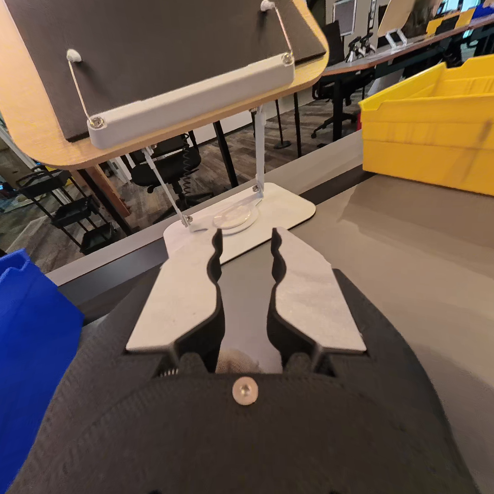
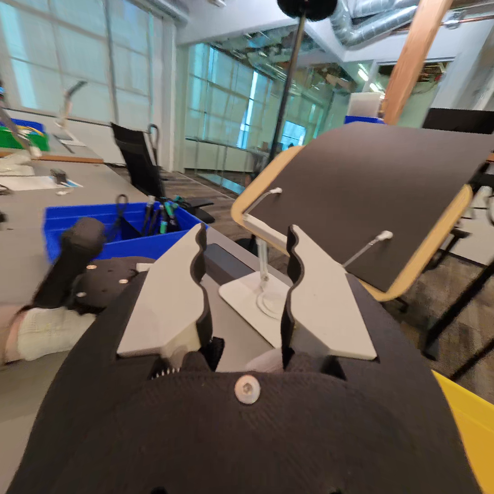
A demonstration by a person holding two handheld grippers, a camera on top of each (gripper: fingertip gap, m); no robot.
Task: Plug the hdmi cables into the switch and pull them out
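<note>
No HDMI switch shows in either view. My left gripper [image 1: 246, 235] is open and empty, held above the grey table [image 1: 401, 267], pointing at the white base [image 1: 283, 211] of a tilted wooden stand [image 1: 165, 61]. My right gripper [image 2: 247, 232] is open and empty, pointing at the same stand [image 2: 374, 192] from its left side. Dark cables with green-tipped plugs [image 2: 165, 213] stand in a blue bin [image 2: 112, 232] at the left of the right wrist view. The left gripper's black body [image 2: 80, 256] shows there too, held by a gloved hand [image 2: 42, 331].
A yellow bin [image 1: 433, 128] stands on the table at the right of the stand. A blue bin edge [image 1: 29, 320] is at the left. The stand carries a dark panel with a white ledge [image 1: 192, 99] and wire clips. Office chairs and desks lie beyond the table edge. The tips of one gripper are about 20 cm away from the tips of the other.
</note>
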